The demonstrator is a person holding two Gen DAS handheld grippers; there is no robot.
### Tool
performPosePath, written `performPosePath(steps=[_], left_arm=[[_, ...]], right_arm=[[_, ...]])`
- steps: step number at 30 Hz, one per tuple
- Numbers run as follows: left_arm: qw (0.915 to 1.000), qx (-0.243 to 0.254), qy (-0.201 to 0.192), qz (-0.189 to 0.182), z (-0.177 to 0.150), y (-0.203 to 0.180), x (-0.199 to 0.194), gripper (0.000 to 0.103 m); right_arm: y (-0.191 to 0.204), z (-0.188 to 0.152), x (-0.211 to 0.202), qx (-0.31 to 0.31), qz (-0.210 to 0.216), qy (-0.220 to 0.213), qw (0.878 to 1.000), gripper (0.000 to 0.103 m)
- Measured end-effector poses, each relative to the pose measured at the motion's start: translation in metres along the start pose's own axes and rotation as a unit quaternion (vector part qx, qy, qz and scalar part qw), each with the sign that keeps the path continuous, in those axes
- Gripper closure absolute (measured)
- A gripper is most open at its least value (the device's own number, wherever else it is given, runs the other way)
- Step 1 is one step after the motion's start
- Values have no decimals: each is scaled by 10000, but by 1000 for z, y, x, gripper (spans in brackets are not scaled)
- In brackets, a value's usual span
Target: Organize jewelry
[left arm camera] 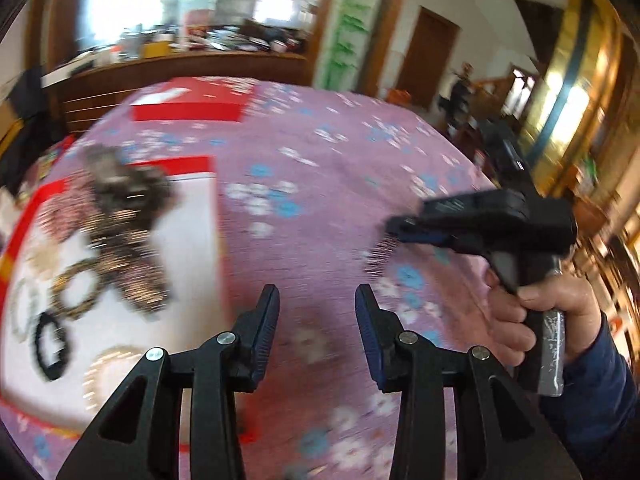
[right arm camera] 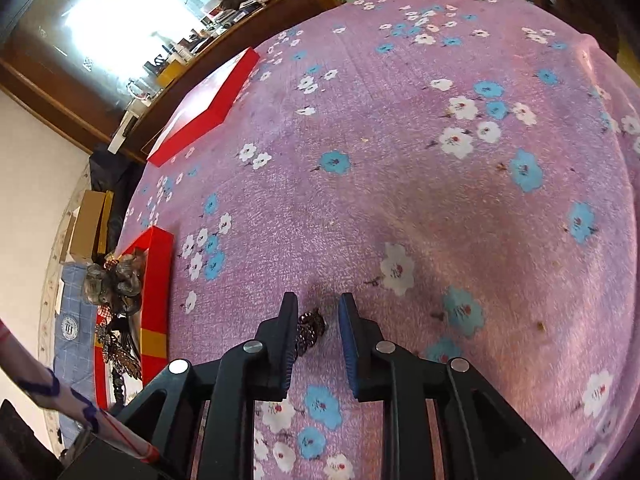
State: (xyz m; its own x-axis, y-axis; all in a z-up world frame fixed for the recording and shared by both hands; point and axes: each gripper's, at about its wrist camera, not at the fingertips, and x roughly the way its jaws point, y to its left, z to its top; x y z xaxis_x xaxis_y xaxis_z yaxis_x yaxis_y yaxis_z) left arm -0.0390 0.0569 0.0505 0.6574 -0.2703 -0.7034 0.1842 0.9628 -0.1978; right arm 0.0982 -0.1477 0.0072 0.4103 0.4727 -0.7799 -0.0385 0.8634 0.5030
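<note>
An open red box (left arm camera: 200, 162) with a white inside holds a heap of jewelry: dark hair pieces (left arm camera: 128, 192), a gold ring bracelet (left arm camera: 76, 288), a black bead bracelet (left arm camera: 50, 346). It also shows at the left of the right wrist view (right arm camera: 158, 280). My left gripper (left arm camera: 316, 304) is open and empty over the cloth beside the box. My right gripper (right arm camera: 318, 312) is open, low over the cloth, with a dark beaded piece (right arm camera: 310, 330) lying between its fingers against the left one. The right gripper also shows in the left wrist view (left arm camera: 394, 228).
The table wears a purple flowered cloth (right arm camera: 440, 200). The red box lid (right arm camera: 208, 108) lies at the far side, also in the left wrist view (left arm camera: 188, 104). A wooden sideboard (left arm camera: 180, 68) with clutter stands behind. A cardboard box (right arm camera: 88, 228) sits beyond the table's left edge.
</note>
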Motion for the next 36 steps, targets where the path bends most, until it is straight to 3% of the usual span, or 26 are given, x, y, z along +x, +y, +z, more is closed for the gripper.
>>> performPosePath(steps=[4,8,17,19,20,22,25,36], left_arm=[[9991,339,256,-73,11,-30,39,56],[9977,447,510,21,18,-45,73,56],[9969,553,507,231,19,-52,100,56],[9968,570,492,254,21,-53,103,56],[9968,590,484,246,21,-53,103,61],[9970,577,476,179,22,-52,103,75],[9974,538,478,85,23,-50,104,86],[9977,518,433,-71,22,-50,102,90]], right_arm=[[1,3,2,-101,117,17,9999,78],[-5,3,2,-186,377,-20,9991,78],[-6,-2,2,-307,624,96,9975,78],[-5,-3,2,-317,613,72,9976,88],[-5,-4,4,-302,645,109,9974,94],[-5,-5,4,-286,778,144,9965,96],[0,-5,-7,-375,1025,-65,9940,98],[4,-6,-19,-428,1298,-242,9903,98]])
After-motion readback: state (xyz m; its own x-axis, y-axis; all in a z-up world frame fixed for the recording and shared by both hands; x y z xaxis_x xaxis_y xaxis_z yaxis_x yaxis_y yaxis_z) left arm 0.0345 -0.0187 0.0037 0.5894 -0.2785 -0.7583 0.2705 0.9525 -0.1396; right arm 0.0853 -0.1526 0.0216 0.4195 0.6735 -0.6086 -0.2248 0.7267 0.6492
